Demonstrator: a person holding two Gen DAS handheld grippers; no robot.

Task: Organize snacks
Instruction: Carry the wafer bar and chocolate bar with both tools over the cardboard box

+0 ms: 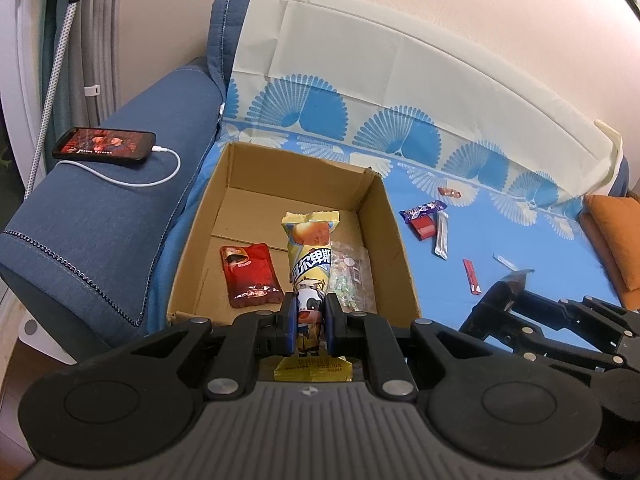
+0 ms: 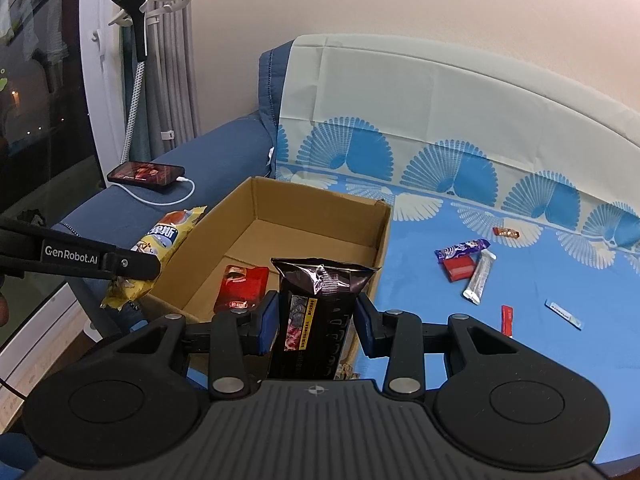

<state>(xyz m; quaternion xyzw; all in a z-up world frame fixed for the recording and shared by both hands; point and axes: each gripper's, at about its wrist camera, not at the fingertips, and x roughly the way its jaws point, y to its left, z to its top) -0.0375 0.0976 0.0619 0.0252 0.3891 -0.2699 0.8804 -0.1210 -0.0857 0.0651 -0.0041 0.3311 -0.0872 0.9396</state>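
The left hand-held gripper [image 1: 311, 320] pinches one yellow snack packet [image 1: 310, 258] at lower centre, above the cardboard box [image 1: 400, 236]. The right hand-held gripper [image 2: 316, 320] pinches one dark snack packet [image 2: 320, 304]. In the box lie one red pouch [image 1: 251, 274] and one clear candy bag [image 1: 352, 276]. Six small snacks lie at right on the blue sofa cover [image 1: 500, 240].
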